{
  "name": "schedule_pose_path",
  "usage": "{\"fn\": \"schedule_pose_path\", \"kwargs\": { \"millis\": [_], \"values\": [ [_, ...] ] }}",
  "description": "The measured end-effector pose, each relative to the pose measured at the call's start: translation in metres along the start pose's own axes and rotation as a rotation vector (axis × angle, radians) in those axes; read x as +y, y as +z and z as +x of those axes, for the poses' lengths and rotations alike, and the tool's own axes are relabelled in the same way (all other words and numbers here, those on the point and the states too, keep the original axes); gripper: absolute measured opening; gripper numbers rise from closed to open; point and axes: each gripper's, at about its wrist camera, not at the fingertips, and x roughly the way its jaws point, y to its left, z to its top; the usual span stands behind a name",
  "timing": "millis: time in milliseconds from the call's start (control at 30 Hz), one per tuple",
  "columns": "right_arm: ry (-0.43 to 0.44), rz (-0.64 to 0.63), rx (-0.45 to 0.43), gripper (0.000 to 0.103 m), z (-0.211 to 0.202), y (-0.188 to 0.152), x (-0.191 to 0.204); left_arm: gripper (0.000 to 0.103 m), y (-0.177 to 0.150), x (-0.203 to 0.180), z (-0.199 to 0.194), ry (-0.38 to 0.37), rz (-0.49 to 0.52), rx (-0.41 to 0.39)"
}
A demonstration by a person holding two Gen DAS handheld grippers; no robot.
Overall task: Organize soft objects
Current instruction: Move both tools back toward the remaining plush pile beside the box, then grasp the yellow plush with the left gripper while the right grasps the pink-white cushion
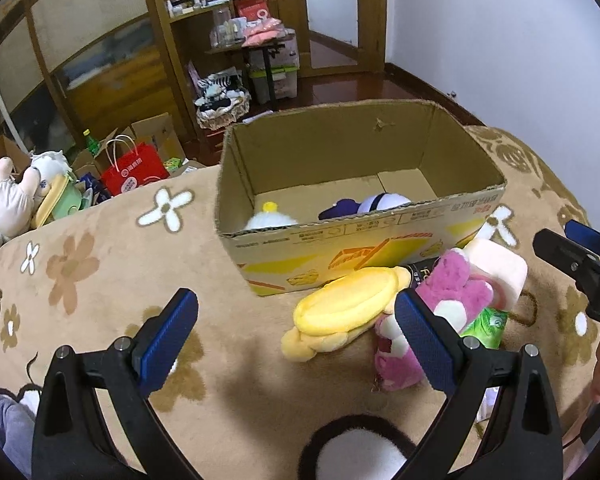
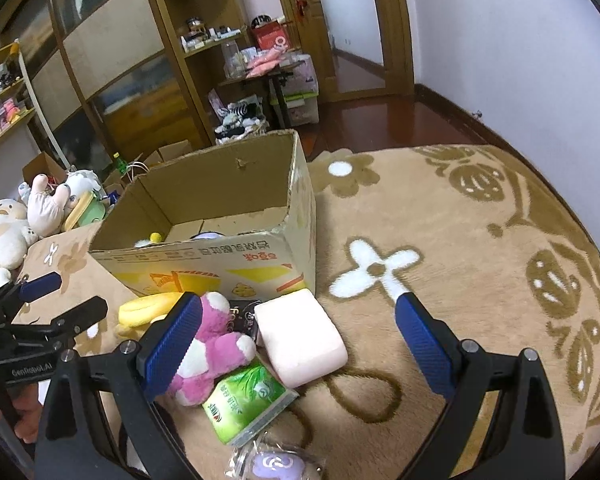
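Observation:
An open cardboard box [image 1: 380, 236] [image 2: 204, 256] stands on the tan flowered blanket and holds a white-and-yellow plush [image 1: 270, 218] and a purple-and-white plush [image 1: 364, 204]. In front of it lie a yellow plush [image 1: 340, 308] [image 2: 148, 310], a pink bear [image 1: 452, 292] [image 2: 212, 344], a pale pink sponge block [image 1: 496, 270] [image 2: 300, 336] and a green tissue pack [image 1: 486, 326] [image 2: 248, 400]. My left gripper [image 1: 296, 338] is open and empty, just before the yellow plush. My right gripper [image 2: 300, 336] is open and empty, over the sponge block.
A bagged purple item [image 2: 276, 462] lies near the right gripper. Several plush toys [image 2: 4, 236] [image 1: 16, 196] pile up off the blanket's left edge, beside a red paper bag [image 1: 134, 174]. Shelves and a small table stand behind.

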Motion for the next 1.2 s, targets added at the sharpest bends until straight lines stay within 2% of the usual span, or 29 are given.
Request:
{"fn": "schedule_pose_path", "kwargs": {
  "millis": [267,500,767,900,1200],
  "values": [
    [-0.031,0.008,0.074,0.099,0.03,0.0,-0.004,0.098,0.0,-0.008,0.029,-0.018,0.03,0.06],
    [-0.045,0.016,0.122,0.088,0.051,-0.002,-0.008,0.098,-0.004,-0.017,0.048,-0.024,0.067,0.104],
    [-0.025,-0.007,0.199,0.082,0.07,-0.009,-0.002,0.098,-0.005,-0.015,0.054,-0.063,0.052,0.117],
    [-0.012,-0.025,0.239,0.074,0.079,-0.014,0.003,0.098,-0.005,-0.012,0.056,-0.091,0.031,0.133],
    [-0.008,-0.015,0.262,0.069,0.083,-0.018,0.002,0.098,-0.007,-0.016,0.055,-0.1,0.052,0.133]
  ]
}}
